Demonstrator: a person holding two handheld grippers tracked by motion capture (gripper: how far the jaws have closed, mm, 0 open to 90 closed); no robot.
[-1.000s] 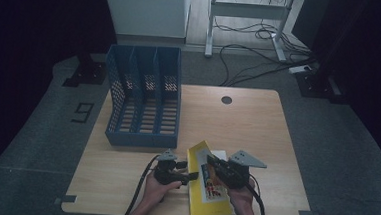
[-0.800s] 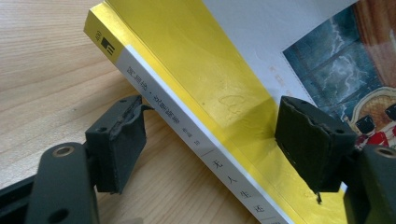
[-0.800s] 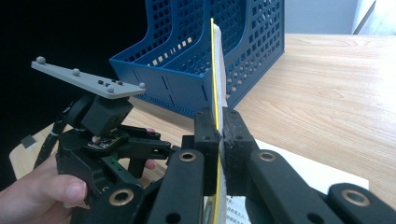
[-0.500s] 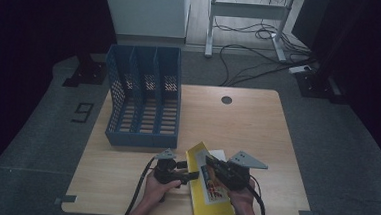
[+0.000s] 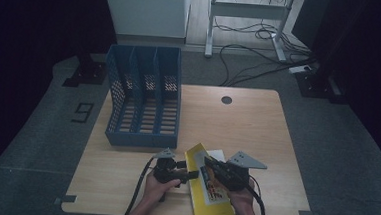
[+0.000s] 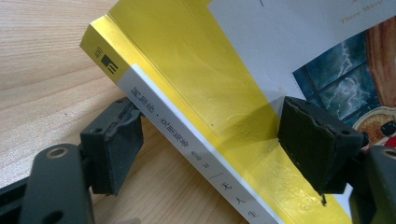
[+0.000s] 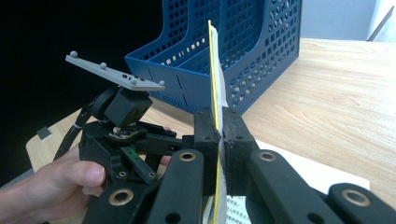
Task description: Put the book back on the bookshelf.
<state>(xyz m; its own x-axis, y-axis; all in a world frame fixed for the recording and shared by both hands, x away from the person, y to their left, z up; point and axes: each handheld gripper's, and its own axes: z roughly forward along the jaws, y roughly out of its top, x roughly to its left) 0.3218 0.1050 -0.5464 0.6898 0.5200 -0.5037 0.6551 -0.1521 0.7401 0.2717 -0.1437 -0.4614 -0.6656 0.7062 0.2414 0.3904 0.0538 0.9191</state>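
Observation:
A yellow book [image 5: 212, 195] lies near the table's front edge, its front cover raised. My right gripper [image 5: 210, 164] is shut on the top edge of that cover, which stands edge-on between the jaws in the right gripper view [image 7: 217, 133]. My left gripper [image 5: 192, 176] is open at the book's left side. In the left gripper view the book's white and yellow spine [image 6: 187, 135] runs between the two spread pads [image 6: 114, 144], with the far pad over the yellow cover [image 6: 210, 70].
A blue three-slot file holder [image 5: 144, 94] stands at the back left of the wooden table [image 5: 247, 126] and shows just behind the raised cover [image 7: 252, 51]. A white sheet [image 5: 219, 155] lies under the book. A round cable hole [image 5: 226, 100] sits at the far edge.

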